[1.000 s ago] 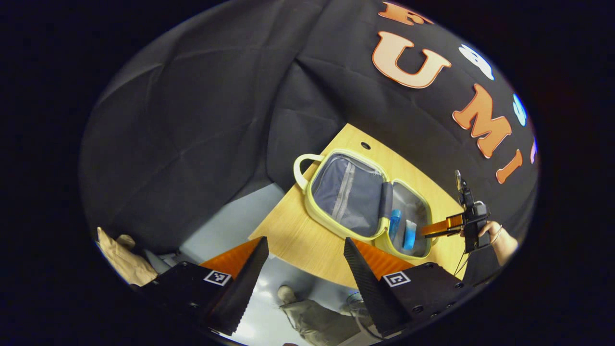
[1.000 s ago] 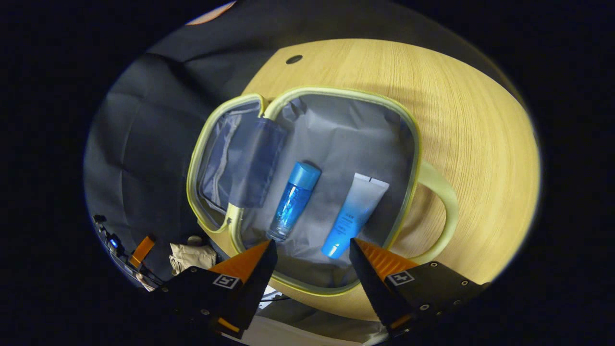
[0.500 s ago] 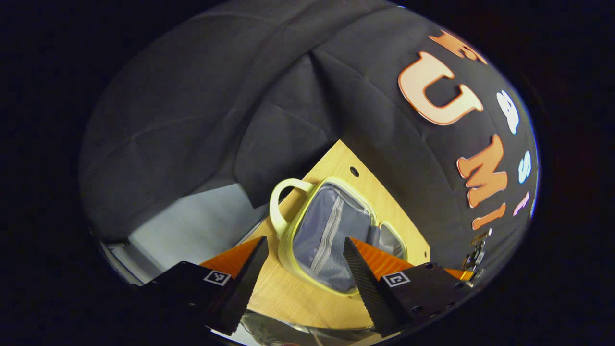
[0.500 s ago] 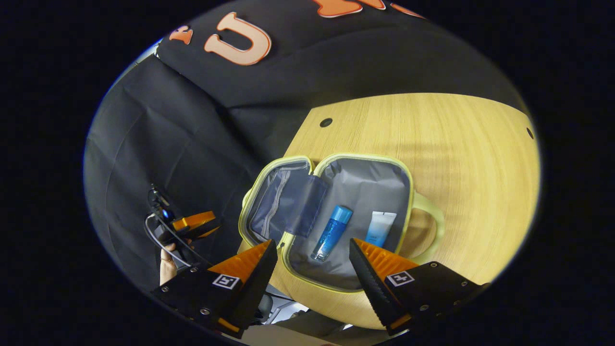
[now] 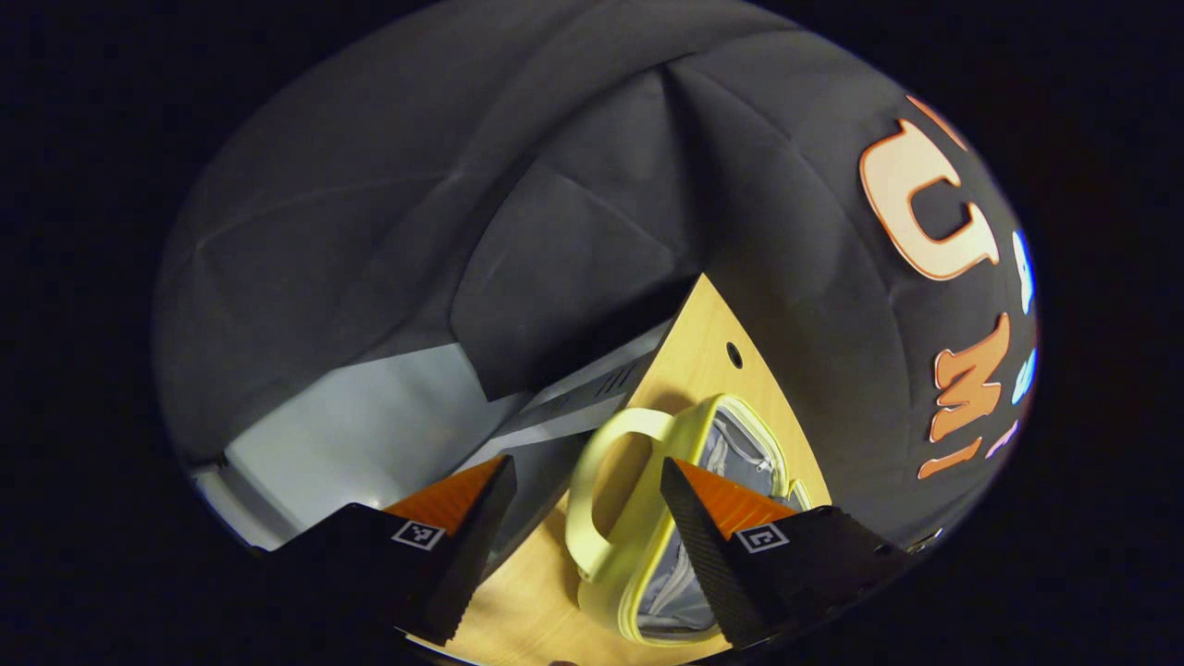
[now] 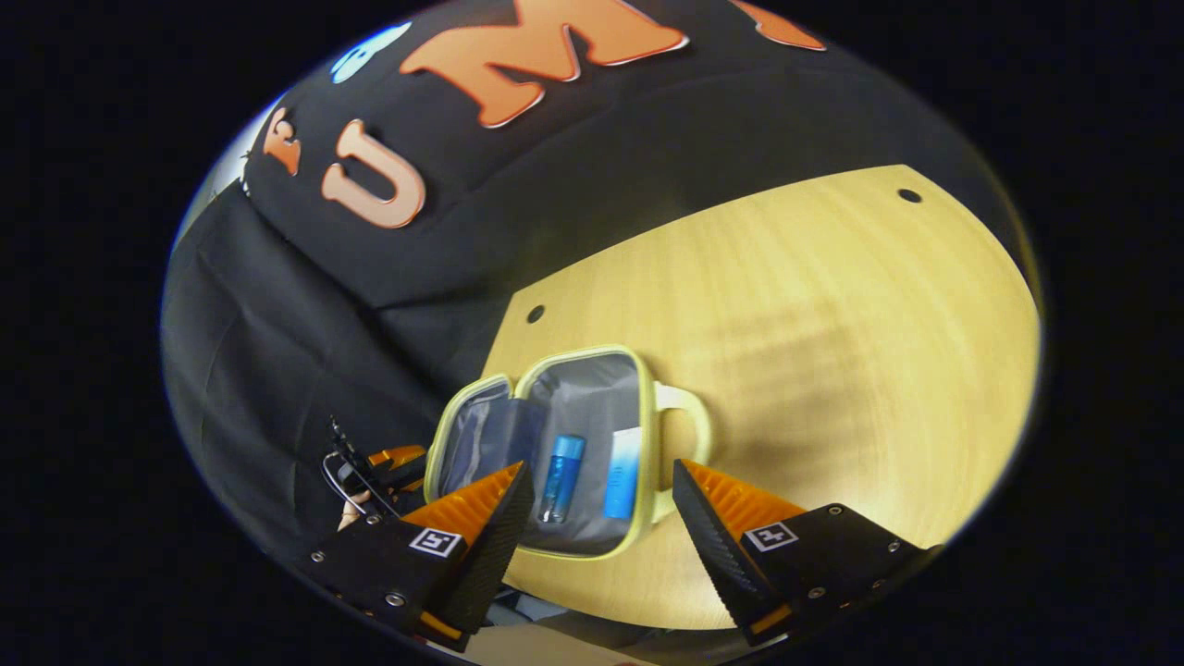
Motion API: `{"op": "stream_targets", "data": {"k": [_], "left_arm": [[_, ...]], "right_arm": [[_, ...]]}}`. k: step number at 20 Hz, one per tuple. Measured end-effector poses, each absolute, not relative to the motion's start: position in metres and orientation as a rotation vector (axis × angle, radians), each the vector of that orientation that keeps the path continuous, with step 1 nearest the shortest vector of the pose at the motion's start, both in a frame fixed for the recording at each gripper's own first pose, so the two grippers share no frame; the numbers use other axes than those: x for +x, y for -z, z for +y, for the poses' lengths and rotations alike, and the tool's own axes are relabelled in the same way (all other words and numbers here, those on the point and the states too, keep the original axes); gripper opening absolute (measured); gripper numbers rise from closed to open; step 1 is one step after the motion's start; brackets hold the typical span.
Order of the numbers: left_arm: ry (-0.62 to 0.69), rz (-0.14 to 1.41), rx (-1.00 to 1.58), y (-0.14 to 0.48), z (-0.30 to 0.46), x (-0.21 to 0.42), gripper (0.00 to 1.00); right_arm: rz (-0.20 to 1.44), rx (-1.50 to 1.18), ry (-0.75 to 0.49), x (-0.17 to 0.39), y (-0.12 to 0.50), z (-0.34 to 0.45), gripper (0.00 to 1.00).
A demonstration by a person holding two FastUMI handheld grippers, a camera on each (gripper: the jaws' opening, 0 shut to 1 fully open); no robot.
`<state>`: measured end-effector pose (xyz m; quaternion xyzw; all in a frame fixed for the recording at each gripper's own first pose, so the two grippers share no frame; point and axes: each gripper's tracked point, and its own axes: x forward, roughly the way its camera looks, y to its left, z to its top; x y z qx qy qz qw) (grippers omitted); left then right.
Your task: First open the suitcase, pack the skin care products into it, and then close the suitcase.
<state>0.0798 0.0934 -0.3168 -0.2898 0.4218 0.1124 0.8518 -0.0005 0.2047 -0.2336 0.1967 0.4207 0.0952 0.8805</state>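
The pale yellow suitcase lies open flat on the wooden table, grey lining up. A blue bottle and a white-and-blue tube lie side by side in its right half. My right gripper hangs open above and in front of the case, holding nothing. My left gripper is open, low at the table's left end, with the lid's loop handle lying between its fingers, untouched. The zipped lid half lies just behind that handle. The right gripper view shows the left gripper beside the lid, a hand behind it.
A second loop handle sticks out on the case's right side. Small round holes mark the table's far corners. Grey floor lies beyond the table's left edge. Bare tabletop stretches to the right of the case.
My left gripper has come down close to the lid's handle. My right gripper has drawn back and up from the case, which now looks smaller. Both stayed open.
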Motion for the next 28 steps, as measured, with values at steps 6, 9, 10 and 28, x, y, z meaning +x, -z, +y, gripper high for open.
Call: {"op": "stream_targets", "data": {"k": [6,9,10,28], "left_arm": [[-0.231,0.912,-0.683,0.355,0.082,0.101,0.70],[-0.247,0.945,-0.614,0.352,0.079,0.103,0.17],[-0.229,0.938,-0.569,0.342,0.075,0.102,0.14],[0.177,0.795,0.151,0.117,-0.289,0.104,0.06]], "right_arm": [[0.832,0.476,-0.098,-0.007,0.237,0.175,0.96],[0.820,0.466,-0.099,-0.005,0.234,0.170,0.95],[0.821,0.462,-0.097,-0.003,0.233,0.167,0.96],[0.595,0.331,-0.097,0.047,0.145,0.064,0.96]]}}
